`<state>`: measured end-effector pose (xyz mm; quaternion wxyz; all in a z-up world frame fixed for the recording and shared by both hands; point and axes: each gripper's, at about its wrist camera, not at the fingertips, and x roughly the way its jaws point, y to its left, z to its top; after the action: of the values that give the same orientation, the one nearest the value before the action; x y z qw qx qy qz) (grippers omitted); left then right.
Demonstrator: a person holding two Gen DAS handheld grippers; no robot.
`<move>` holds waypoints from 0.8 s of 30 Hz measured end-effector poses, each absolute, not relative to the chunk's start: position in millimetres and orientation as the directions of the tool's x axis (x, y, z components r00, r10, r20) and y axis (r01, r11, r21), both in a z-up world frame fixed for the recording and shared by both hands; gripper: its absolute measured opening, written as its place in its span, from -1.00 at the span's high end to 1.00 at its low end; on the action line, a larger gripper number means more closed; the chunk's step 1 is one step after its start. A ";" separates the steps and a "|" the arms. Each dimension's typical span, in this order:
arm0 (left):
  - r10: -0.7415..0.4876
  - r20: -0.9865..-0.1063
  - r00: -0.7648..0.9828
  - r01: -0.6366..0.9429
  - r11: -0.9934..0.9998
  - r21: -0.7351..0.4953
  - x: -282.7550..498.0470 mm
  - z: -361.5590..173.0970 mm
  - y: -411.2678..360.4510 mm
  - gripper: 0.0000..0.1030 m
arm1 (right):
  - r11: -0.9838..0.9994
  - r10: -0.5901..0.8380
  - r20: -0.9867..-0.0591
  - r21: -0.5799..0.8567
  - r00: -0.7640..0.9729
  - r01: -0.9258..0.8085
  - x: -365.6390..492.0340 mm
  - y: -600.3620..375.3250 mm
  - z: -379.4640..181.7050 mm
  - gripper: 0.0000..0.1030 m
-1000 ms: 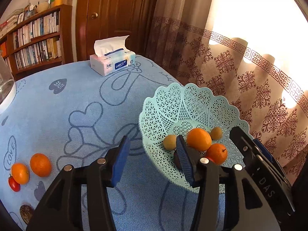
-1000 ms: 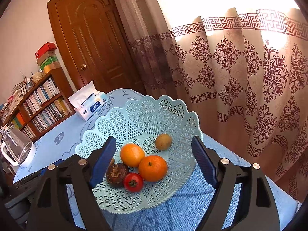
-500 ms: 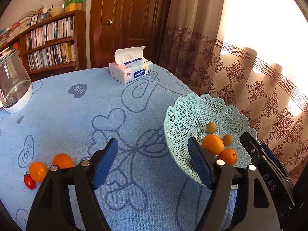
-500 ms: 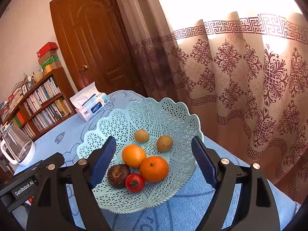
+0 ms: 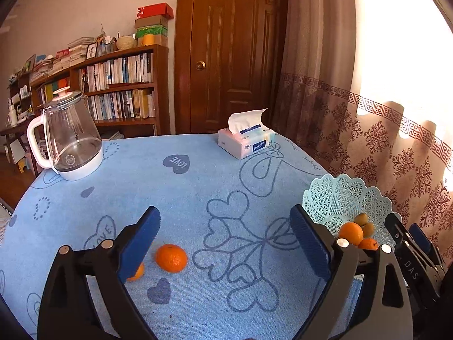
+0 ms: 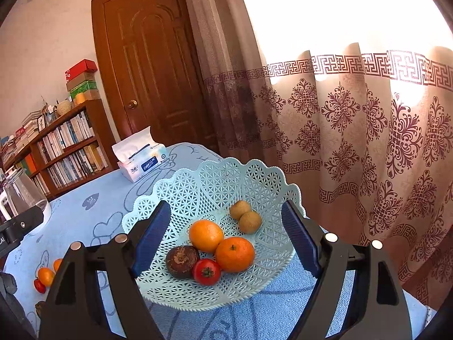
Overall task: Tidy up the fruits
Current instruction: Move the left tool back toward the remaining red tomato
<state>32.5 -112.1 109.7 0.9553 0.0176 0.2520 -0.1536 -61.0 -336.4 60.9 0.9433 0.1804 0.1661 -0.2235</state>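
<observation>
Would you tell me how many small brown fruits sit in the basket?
2: one brown fruit toward the basket's far side, the other touching it, just nearer. None seems hidden.

A dark brown panelled wooden door with a round brass knob stands shut in the far wall, which is plain and pale. Left of it a wooden bookcase holds rows of upright books, with stacked boxes, a woven bowl and small frames on its top. Right of the door hangs a long beige curtain printed with maroon medallions and a Greek-key band; strong daylight glows through its upper part. In front lies the tabletop, covered in a light blue cloth with drawn hearts. A strip of brown wooden floor shows at far left.
</observation>
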 end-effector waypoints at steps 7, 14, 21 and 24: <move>-0.248 -0.457 0.854 0.258 0.965 -0.041 29.1 116.0 -87.5 -0.79 | 0.857 -0.371 -0.358 0.224 0.857 0.465 -62.5 -324.7 65.7 -0.63; -0.199 -0.461 0.865 0.187 0.980 -0.073 36.3 118.2 -57.8 -0.79 | 0.861 -0.364 -0.359 0.223 0.860 0.457 -62.1 -323.8 65.8 -0.63; -0.170 -0.484 0.858 0.133 0.985 -0.111 45.9 118.5 -32.2 -0.79 | 0.865 -0.357 -0.361 0.220 0.861 0.451 -61.0 -322.5 65.3 -0.63; -0.150 -0.495 0.856 0.103 0.987 -0.122 49.7 117.9 -21.2 -0.79 | 0.867 -0.356 -0.361 0.217 0.862 0.449 -60.6 -322.1 65.4 -0.63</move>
<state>49.7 -21.2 117.9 0.9622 -0.0454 0.2604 -0.0658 -60.6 -322.1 65.4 0.9534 0.1485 0.1563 -0.2110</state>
